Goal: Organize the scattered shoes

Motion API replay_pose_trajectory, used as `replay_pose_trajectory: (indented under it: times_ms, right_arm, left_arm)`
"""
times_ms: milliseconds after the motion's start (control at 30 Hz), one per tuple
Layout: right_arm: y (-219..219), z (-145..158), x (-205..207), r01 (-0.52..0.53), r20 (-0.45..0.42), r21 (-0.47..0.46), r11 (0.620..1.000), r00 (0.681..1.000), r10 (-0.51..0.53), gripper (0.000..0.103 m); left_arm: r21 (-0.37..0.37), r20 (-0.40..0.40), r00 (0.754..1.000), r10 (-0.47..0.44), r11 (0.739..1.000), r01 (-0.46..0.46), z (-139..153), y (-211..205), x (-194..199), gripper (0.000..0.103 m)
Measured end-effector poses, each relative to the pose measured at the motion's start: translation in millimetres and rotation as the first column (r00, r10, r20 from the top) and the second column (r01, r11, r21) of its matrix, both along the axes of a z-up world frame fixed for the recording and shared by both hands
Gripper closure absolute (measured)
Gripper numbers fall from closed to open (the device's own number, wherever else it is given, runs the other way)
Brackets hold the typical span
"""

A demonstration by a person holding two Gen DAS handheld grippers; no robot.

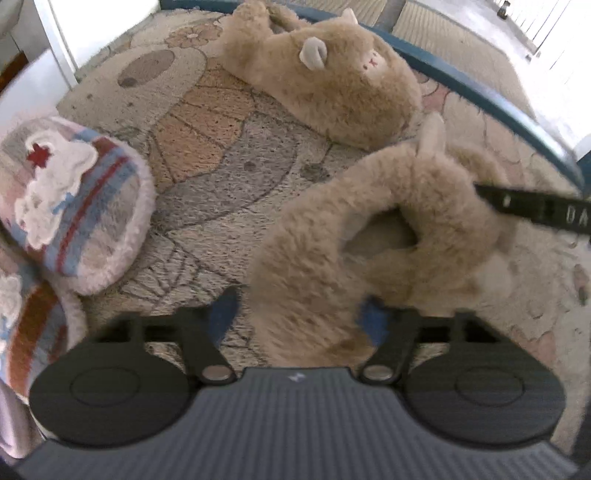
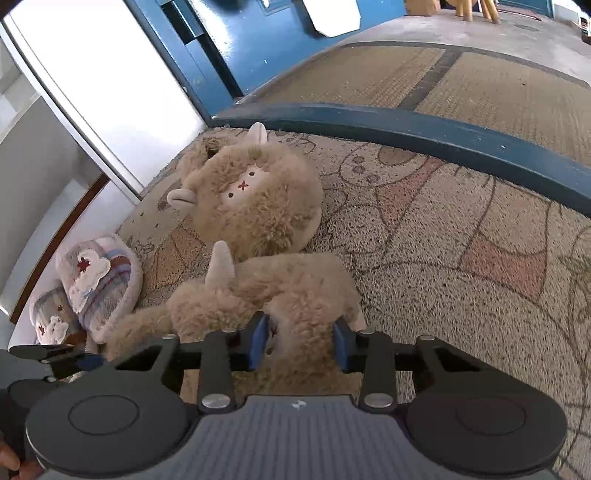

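Right wrist view: both grippers (image 2: 300,341) (image 1: 299,314) pinch the near fluffy slipper (image 2: 295,291); patterned mat (image 2: 461,258) lies bare rightward to the blue threshold (image 2: 406,129)

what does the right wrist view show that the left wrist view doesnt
Only the right wrist view shows the blue door, wooden stool legs, and the right tongs pressing both sides of the near tan plush slipper.

Only the left wrist view shows that slipper's foot opening.

Both show the near slipper, the far tan slipper with its stitched face, the two striped slippers, the patterned mat and the blue threshold bar.
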State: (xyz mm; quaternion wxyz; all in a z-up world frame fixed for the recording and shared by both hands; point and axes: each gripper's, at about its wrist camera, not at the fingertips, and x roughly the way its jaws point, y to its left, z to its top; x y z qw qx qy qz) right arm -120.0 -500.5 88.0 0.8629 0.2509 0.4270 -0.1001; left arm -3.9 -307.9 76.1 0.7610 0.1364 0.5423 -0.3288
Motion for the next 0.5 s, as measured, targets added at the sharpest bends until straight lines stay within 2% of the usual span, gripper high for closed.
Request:
replay_pose_trajectory:
  times_ms: [233, 367, 500]
  right_arm:
    - [11, 0, -32, 0.081, -0.016, 0.066, 0.995, 0.997, -0.080, 0.066]
    - [25, -2, -54, 0.146, -0.035, 0.155, 0.977, 0.989, -0.142, 0.066]
    - [45, -2, -68, 0.188, -0.047, 0.229, 0.955, 0.982, -0.182, 0.065]
  left_arm:
    - [-0.017, -0.009, 1.000, 0.001, 1.000, -0.001, 0, 2, 15, 0.058]
    - [-0.031, 0.002, 1.000, -0.001, 1.000, 0.001, 7, -3, 26, 0.068]
    - [-0.003, 0.067, 0.997, -0.043, 0.999, 0.043, 6, -19, 28, 0.072]
